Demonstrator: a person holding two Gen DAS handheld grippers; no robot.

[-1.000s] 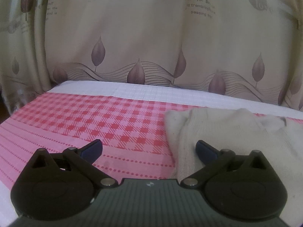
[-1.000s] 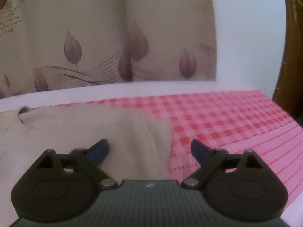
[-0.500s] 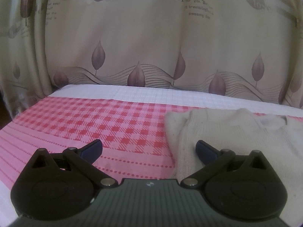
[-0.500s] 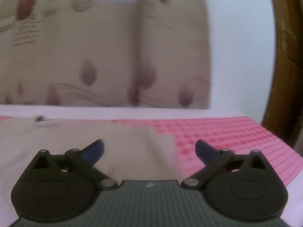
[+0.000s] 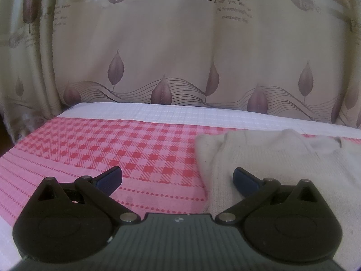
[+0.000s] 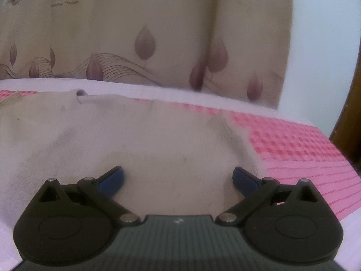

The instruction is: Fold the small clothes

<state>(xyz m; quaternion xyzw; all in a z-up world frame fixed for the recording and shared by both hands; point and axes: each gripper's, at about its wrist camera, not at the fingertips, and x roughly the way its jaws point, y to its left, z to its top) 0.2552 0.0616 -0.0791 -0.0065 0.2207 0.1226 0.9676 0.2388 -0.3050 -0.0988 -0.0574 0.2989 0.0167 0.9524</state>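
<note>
Curtain (image 5: 171, 52): beige, printed with mauve leaves, wavy lines and lettering; hangs behind the whole surface.
Checked cloth (image 5: 94, 149): red-and-pink gingham with dotted stripes nearer the cameras and a white far border; covers the surface.
Sweater (image 6: 140, 140): small, cream knit, lying flat on the checked cloth, neckline toward the curtain; it fills the right of the left wrist view (image 5: 282, 158).
Left gripper (image 5: 177, 177): released, jaws wide, nothing between the blue pads; it straddles the sweater's left edge.
Right gripper (image 6: 178, 177): released, jaws wide, empty, above the sweater's right part.
</note>
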